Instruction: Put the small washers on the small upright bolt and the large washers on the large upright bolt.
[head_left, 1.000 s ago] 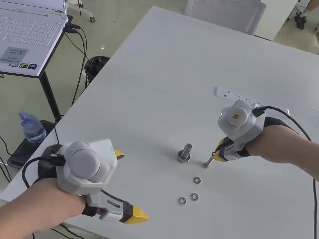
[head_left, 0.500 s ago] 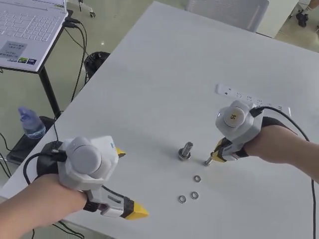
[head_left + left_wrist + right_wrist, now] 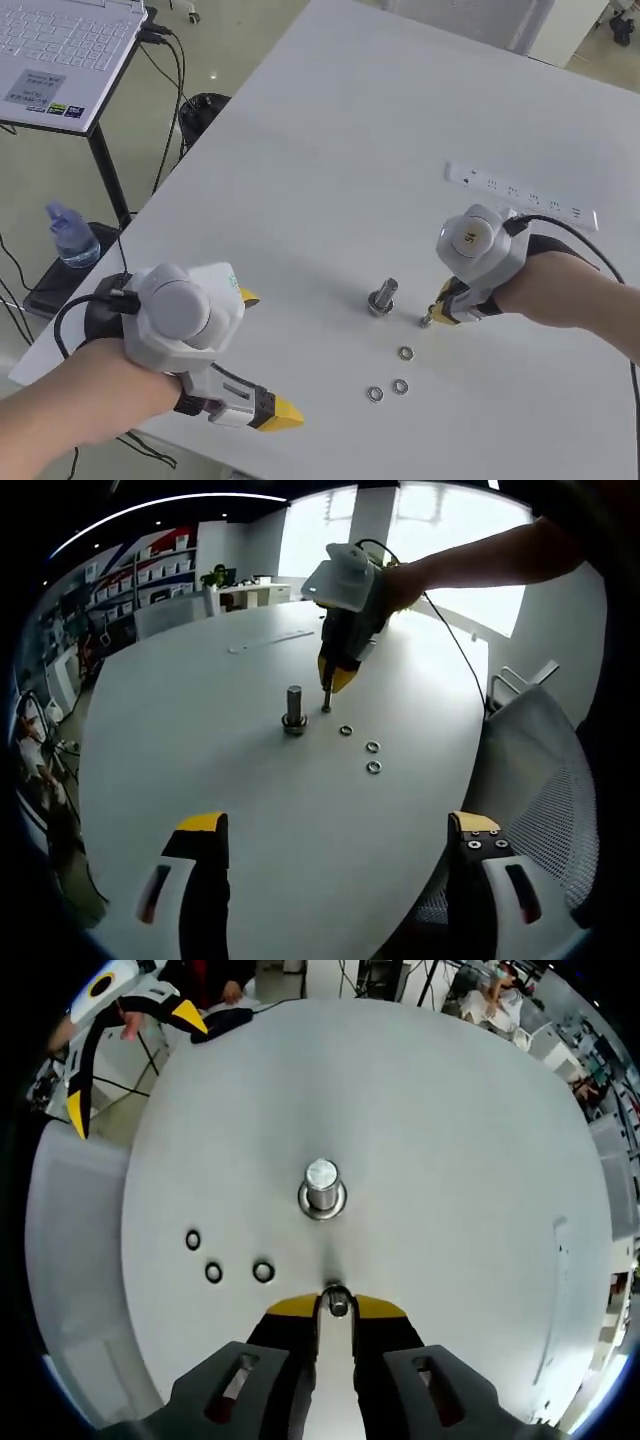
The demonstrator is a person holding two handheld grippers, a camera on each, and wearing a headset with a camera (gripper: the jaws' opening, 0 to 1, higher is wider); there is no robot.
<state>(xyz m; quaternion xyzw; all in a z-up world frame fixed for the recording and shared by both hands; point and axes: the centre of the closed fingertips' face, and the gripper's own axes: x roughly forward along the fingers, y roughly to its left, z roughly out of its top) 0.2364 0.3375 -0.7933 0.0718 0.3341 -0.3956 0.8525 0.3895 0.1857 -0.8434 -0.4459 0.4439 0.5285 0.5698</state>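
The head camera has swung a little, so the whole bench (image 3: 330,150) has slid slightly up and right in the head view. Measured against the large upright bolt (image 3: 382,298), the left gripper (image 3: 269,355) has crept barely nearer, with its jaws apart.

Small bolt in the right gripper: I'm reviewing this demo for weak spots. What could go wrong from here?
1. The small bolt is thin and pinched upright by the right gripper; it may topple on release, perhaps against the large bolt close by.
2. The washers lie flat and loose on the table; the open left gripper may push them about rather than lift them.
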